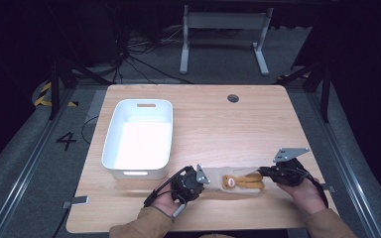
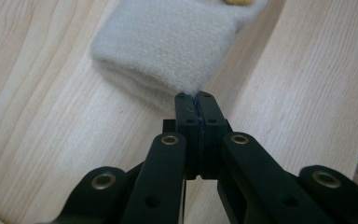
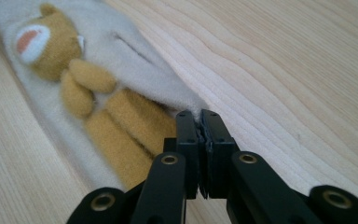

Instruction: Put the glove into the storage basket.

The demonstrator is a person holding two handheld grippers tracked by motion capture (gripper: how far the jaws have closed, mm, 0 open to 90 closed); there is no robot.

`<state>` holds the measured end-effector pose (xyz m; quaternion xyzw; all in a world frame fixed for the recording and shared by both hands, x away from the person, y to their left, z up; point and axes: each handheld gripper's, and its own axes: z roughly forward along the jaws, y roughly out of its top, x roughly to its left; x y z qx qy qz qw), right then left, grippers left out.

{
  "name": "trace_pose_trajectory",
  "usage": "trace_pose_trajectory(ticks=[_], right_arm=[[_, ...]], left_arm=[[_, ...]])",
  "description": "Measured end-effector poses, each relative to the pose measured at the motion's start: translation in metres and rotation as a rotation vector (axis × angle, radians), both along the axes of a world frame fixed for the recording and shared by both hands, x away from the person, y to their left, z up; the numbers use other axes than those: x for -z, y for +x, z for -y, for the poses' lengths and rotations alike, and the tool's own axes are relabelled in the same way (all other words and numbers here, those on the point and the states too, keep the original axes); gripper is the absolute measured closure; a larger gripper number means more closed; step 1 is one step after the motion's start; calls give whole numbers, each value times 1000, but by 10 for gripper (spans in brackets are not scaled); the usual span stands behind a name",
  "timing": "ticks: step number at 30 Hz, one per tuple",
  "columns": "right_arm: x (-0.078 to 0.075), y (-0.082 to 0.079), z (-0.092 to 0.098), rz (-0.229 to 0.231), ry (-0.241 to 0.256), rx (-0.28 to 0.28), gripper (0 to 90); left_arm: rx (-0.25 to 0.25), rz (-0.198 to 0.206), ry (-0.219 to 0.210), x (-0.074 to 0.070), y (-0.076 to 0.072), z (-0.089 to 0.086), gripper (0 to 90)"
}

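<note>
On a pale wood table (image 1: pixel 203 124) over grey floor (image 1: pixel 20 148), both grippers pinching a beige cloth (image 2: pixel 177 42), white bin (image 1: pixel 138 136) beside.

Fuzzy beige fleece cloth (image 3: pixel 135 51) with plush tan bear (image 3: pixel 70 70); matt pale wood-grain desk (image 1: pixel 218 124); smooth glossy white plastic bin (image 1: pixel 139 139); matt black tongs.

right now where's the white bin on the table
In the high view the white bin sits on the table's left half, just beyond the left gripper and left of the plush sock.
</note>
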<state>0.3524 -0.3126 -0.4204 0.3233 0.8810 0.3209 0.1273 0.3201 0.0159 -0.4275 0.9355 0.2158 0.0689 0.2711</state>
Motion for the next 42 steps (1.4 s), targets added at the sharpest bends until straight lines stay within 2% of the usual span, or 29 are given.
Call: trace_pose_trajectory(ticks=[4,6,9,10,11,12,13,15,17,18,21,22,24,25,27,31,37,39,42], right_arm=[[3,1,-1,-10,-2,-5,872],[6,1,-2,-31,-4,-9,868],[8,1,-2,-46,-5,-15,858],[9,1,-2,-54,-4,-12,845],[9,2,-1,-68,3,-12,793],[9,2,-1,-68,3,-12,793],[9,1,2,-75,4,-2,766],[9,1,4,-83,5,6,732],[9,1,6,-82,5,15,725],[9,1,8,-83,7,18,725],[3,-2,16,-64,23,47,717],[3,-2,16,-64,23,47,717],[0,-4,19,-44,33,62,728],[-4,-7,22,-27,40,78,739],[-6,-9,25,-13,44,87,749],[-7,-11,27,-12,47,91,745],[-7,-10,29,-13,61,97,709],[-7,-10,29,-14,62,97,703],[-8,-11,31,-14,73,101,692]], left_arm=[[-13,-8,25,3,1,0,900],[-21,-32,37,7,4,0,900],[-21,-36,32,8,4,-1,898],[-17,-37,31,7,5,-1,892],[-23,-38,27,6,5,-2,863],[-24,-44,20,6,5,-3,863],[-24,-57,4,4,7,-5,771],[-27,-84,-28,1,9,-8,661],[-23,-95,-41,-1,10,-9,592],[-20,-100,-51,-4,11,-10,592],[-15,-74,-98,-15,10,-11,532],[-15,-74,-98,-15,10,-11,522],[-17,-51,-126,-19,10,-10,507],[-16,-46,-145,-22,11,-8,461],[-17,-46,-167,-24,13,-4,427],[-9,-41,-177,-27,17,2,356],[7,-46,-222,-29,28,16,264],[7,-47,-226,-28,30,18,262],[15,-57,-219,-28,36,26,195]])
